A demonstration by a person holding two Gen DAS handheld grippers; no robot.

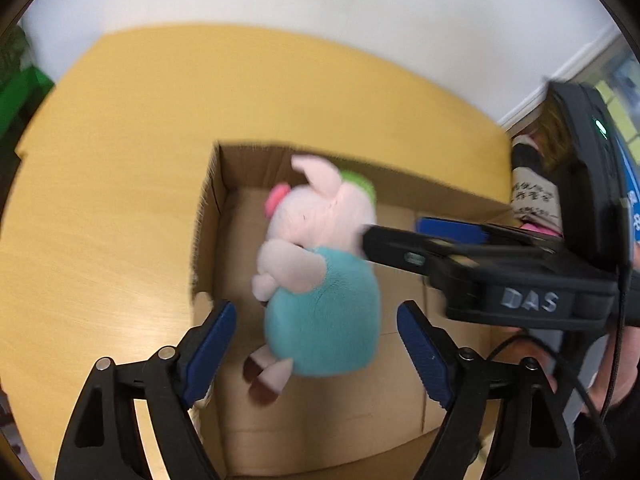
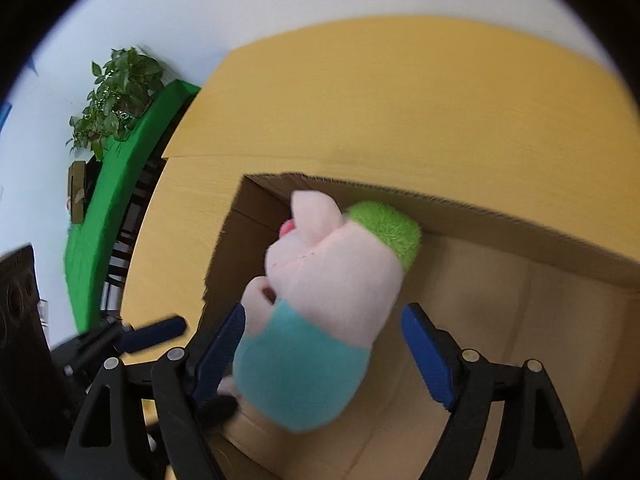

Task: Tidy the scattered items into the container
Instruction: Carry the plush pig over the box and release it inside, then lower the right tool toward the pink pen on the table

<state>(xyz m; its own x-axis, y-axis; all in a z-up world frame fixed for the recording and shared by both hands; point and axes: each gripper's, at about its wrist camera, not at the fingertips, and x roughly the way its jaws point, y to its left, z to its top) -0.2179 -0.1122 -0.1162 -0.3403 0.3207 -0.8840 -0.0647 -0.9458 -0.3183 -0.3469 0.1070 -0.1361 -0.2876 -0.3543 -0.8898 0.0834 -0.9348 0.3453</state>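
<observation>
Fuzzy plush pig (image 1: 320,264) inside corrugated cardboard box (image 1: 224,184), both tongs (image 1: 316,344) (image 2: 324,350) spread open

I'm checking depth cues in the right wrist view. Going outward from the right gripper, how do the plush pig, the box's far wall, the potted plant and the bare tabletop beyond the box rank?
1. Plush pig, between the open right gripper fingers.
2. Cardboard box far wall, behind the pig.
3. Bare tabletop, beyond that wall.
4. Potted plant, off the table, far left.

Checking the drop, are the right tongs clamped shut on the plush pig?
No, the right tongs stand wide open, with the plush pig loose between them over the cardboard box.
</observation>
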